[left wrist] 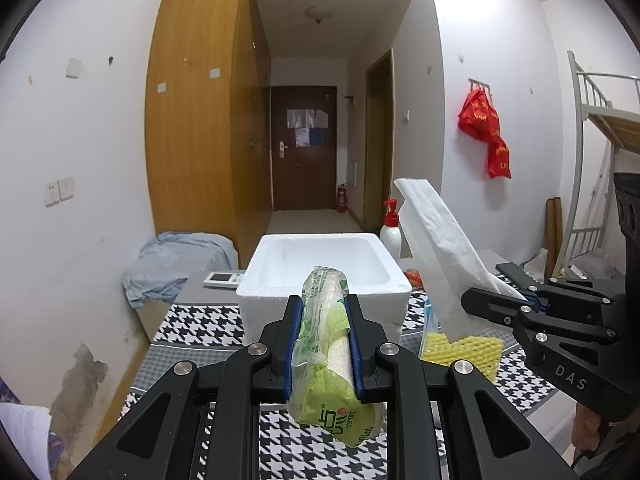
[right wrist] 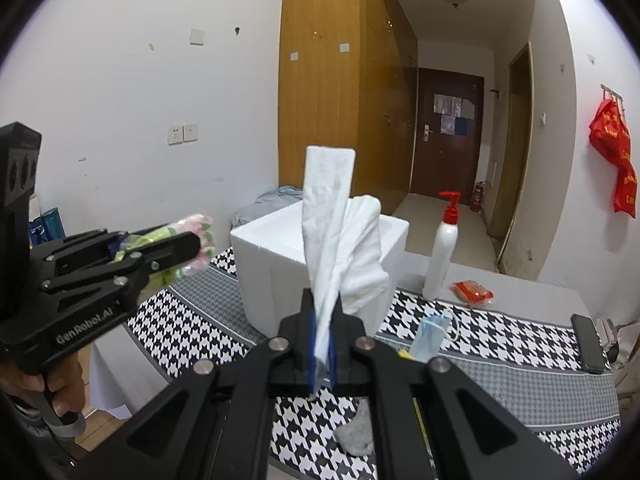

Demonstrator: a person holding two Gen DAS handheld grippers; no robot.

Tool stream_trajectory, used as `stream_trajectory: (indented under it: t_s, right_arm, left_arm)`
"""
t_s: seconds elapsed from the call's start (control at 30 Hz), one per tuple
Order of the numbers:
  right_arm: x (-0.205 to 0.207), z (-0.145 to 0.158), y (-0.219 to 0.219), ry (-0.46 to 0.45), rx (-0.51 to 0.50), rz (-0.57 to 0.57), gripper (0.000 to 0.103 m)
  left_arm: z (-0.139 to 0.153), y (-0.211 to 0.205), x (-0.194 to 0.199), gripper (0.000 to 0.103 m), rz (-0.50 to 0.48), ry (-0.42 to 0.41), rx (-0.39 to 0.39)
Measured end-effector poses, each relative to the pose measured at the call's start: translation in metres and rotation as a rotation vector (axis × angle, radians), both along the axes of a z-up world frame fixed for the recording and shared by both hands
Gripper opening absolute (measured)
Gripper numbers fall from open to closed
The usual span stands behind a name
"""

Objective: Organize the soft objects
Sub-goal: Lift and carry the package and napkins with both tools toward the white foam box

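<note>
Aloft, left tool clenched on green tissue pack, right tool on white tissue.

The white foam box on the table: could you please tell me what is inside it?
The foam box shows only bare white walls and floor; its near corner is hidden behind the tissue pack.
</note>
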State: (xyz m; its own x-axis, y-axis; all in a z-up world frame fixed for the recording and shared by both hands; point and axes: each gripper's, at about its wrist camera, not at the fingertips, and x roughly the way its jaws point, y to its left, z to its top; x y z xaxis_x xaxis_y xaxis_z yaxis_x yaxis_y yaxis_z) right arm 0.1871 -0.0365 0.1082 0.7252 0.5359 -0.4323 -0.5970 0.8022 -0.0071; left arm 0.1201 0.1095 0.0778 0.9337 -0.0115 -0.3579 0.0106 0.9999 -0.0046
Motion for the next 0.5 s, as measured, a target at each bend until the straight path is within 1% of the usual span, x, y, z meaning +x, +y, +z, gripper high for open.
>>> stream_trajectory:
  t_s: [0.33, 0.5]
  right_arm:
    - [0.022, 0.011, 0.011, 0.007, -0.022, 0.001, 0.007]
    - [0.034, 0.016, 0.016, 0.012, -0.027, 0.006, 0.007]
  left_arm:
    - [0.012, 0.009, 0.025, 0.022, 0.012, -0.001, -0.004]
    - [0.015, 0.01, 0.039, 0.022, 0.008, 0.014, -0.004]
